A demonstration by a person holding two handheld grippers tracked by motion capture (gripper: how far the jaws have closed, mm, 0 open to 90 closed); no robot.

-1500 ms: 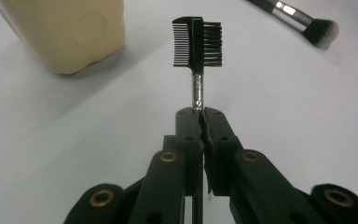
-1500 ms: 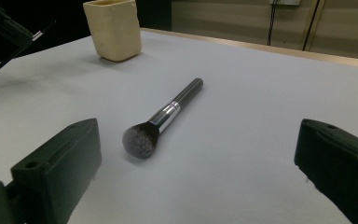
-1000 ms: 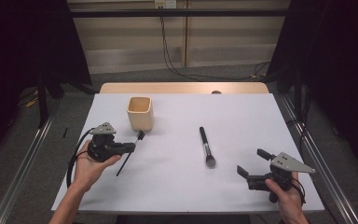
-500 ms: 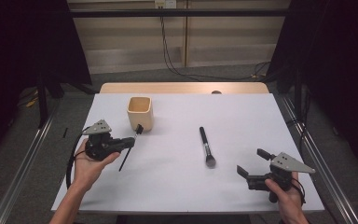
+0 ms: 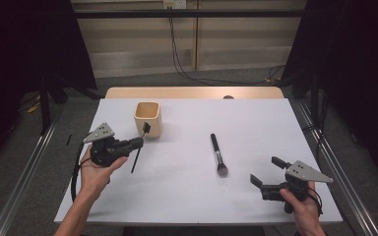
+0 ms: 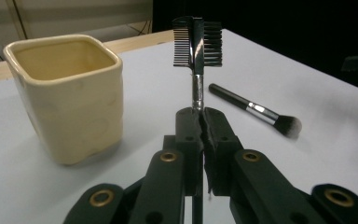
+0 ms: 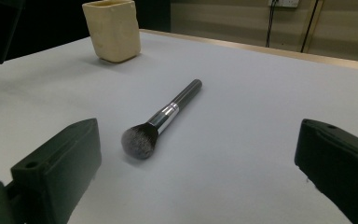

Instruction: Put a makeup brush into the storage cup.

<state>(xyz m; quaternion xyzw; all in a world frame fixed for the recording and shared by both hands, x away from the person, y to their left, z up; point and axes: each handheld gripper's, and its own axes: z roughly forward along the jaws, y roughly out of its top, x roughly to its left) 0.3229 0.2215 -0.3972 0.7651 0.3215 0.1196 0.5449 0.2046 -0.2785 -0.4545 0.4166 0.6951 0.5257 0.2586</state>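
My left gripper (image 5: 137, 143) is black, topped with a grey three-cornered plate dotted with small screws, and a black cable loops from its back. Seen from its own camera, its two black jaws carry brass-ringed pivot holes. My right gripper (image 5: 267, 172) is the same build: black body, grey plate, blocky black jaws with small round holes. My forearms are bare, no sleeves.

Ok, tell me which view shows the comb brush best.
The left gripper view: the comb brush stands close up, teeth and bristles clear, its stem clamped in the left claw. The high view shows it small and dark beside the cup.
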